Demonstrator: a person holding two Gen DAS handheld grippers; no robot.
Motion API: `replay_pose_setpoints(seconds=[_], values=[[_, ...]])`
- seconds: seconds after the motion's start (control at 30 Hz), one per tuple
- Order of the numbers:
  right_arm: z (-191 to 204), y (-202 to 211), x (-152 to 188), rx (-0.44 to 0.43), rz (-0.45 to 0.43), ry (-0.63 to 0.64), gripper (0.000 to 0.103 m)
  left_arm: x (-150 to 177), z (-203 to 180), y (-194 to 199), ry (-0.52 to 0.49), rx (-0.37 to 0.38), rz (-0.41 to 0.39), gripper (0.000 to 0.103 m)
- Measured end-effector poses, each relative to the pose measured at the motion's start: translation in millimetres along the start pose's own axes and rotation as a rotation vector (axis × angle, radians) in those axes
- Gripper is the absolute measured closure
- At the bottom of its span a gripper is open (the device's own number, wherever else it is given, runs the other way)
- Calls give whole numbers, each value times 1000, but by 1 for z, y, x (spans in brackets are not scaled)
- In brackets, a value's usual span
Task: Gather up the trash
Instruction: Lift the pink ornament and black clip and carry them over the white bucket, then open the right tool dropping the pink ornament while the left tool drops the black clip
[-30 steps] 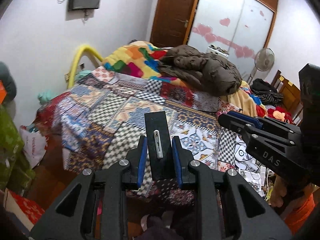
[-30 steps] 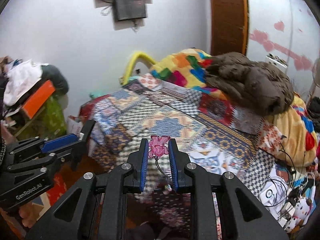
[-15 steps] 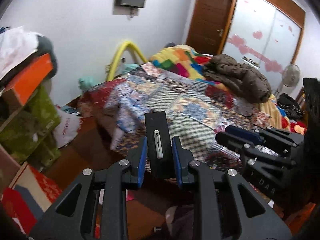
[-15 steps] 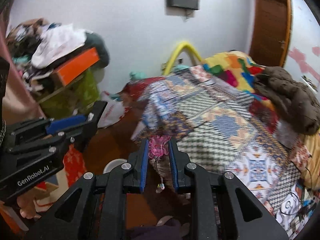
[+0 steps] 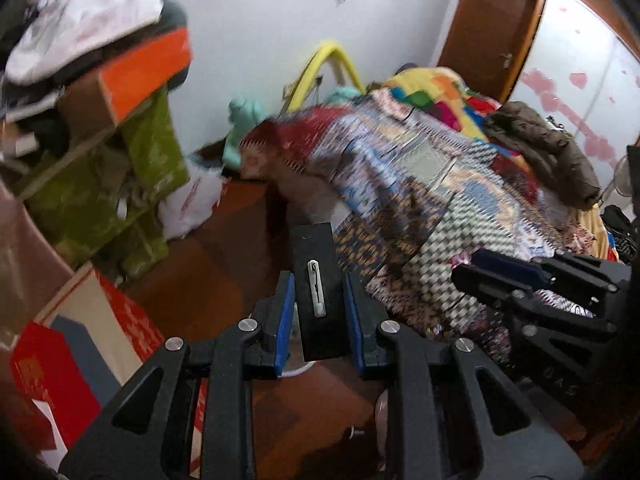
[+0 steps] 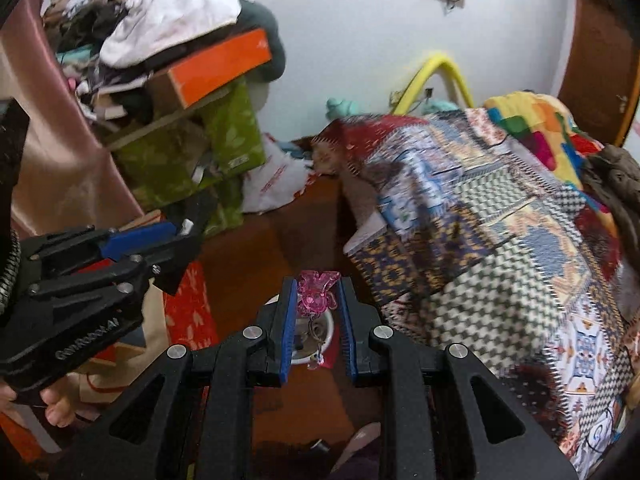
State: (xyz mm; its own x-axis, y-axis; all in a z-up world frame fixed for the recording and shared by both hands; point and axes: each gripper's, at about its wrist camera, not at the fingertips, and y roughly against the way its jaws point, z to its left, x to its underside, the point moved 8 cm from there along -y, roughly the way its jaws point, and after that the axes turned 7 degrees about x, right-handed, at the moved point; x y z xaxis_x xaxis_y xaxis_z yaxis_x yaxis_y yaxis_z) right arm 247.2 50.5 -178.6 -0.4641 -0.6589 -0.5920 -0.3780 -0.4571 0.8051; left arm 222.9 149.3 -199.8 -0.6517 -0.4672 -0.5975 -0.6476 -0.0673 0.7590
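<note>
- Your left wrist camera looked forward and down along its fingers, close over the brown floor (image 5: 224,280), facing the bed (image 5: 432,184).
- Your right wrist camera sat just beside it, tilted down the same way, with the floor (image 6: 256,264) near.
- Both views shared the bed (image 6: 500,208), the orange box (image 5: 148,68) (image 6: 220,64) and the yellow hoop (image 5: 320,60) (image 6: 436,68).
- Each camera caught the other gripper at its edge.

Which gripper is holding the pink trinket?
The right gripper has the pink trinket between its jaws; the left gripper grips a black card.
</note>
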Motion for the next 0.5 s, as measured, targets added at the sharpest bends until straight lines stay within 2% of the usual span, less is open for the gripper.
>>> replay_pose_setpoints(seconds=[0.3, 0.5], values=[[27, -74, 16, -46, 141, 0, 85, 52, 57, -75, 83, -32, 184, 79], [31, -120, 26, -70, 245, -18, 85, 80, 73, -122, 111, -34, 295, 79]])
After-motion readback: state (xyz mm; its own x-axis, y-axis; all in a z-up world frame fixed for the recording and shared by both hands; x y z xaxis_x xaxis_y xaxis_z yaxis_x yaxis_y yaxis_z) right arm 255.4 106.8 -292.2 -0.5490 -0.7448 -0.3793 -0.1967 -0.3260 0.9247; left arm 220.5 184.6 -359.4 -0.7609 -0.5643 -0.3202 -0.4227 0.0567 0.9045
